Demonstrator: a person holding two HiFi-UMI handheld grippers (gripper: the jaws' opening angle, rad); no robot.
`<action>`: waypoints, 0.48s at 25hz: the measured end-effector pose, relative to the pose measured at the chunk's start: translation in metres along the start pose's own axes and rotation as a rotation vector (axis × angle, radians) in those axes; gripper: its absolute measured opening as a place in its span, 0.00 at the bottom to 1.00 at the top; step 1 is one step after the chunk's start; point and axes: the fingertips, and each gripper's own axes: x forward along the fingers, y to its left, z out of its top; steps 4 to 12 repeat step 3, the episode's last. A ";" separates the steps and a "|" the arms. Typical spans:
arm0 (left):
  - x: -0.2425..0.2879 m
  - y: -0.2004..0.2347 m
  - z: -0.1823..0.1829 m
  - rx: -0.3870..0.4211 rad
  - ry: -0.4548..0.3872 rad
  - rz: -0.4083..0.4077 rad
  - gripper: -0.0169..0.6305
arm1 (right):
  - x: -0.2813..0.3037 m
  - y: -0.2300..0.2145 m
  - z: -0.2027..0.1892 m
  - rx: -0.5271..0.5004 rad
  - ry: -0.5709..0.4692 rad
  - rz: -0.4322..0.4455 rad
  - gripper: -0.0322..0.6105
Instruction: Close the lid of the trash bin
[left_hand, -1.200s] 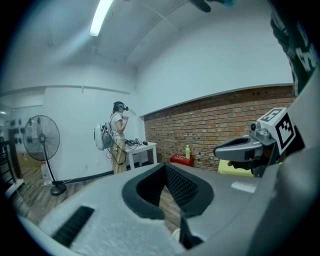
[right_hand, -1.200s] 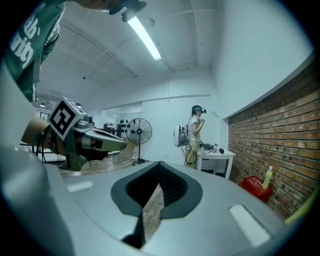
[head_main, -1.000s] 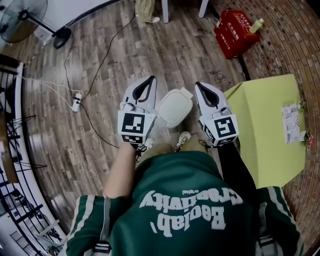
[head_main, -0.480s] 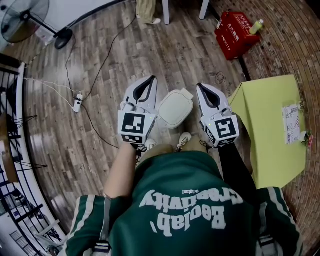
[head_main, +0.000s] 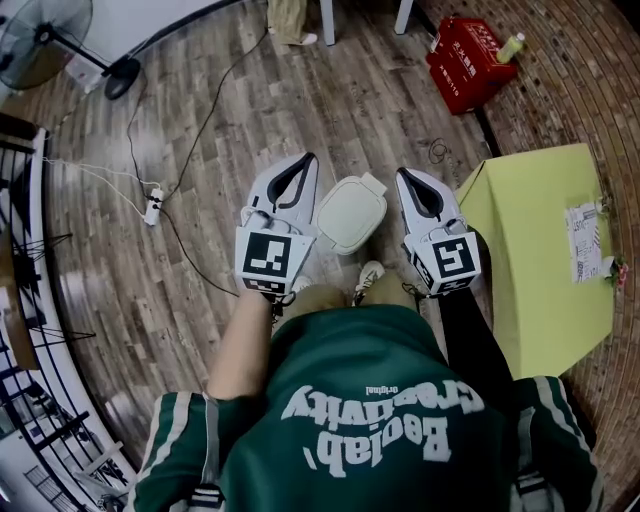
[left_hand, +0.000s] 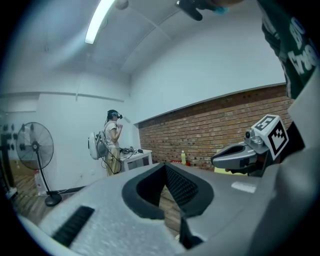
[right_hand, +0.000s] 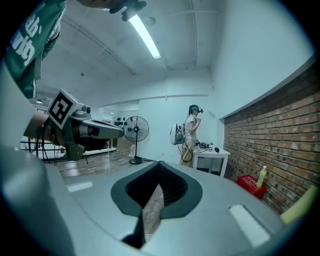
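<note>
In the head view a small white trash bin (head_main: 352, 213) stands on the wooden floor just ahead of the person's feet. Its rounded lid lies flat on top, with a small tab (head_main: 373, 183) at the far edge. My left gripper (head_main: 305, 160) hangs beside the bin's left side, and my right gripper (head_main: 403, 175) hangs beside its right side. Both are above the bin and touch nothing. Both are shut with nothing between their jaws, as the left gripper view (left_hand: 164, 165) and the right gripper view (right_hand: 159, 164) show. Neither gripper view shows the bin.
A yellow table (head_main: 540, 250) stands close on the right. A red crate (head_main: 468, 60) with a bottle (head_main: 513, 47) sits at the far right. A fan (head_main: 40, 35), a power strip (head_main: 153, 205) with cables and a black rack lie to the left. Another person (right_hand: 191, 132) stands by a white desk.
</note>
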 end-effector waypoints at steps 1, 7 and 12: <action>-0.001 0.001 0.000 0.007 -0.002 -0.002 0.04 | 0.001 0.000 -0.002 0.001 0.002 -0.006 0.07; -0.003 0.005 0.000 0.022 -0.005 -0.005 0.04 | 0.003 0.000 -0.005 0.003 0.006 -0.020 0.07; -0.003 0.005 0.000 0.022 -0.005 -0.005 0.04 | 0.003 0.000 -0.005 0.003 0.006 -0.020 0.07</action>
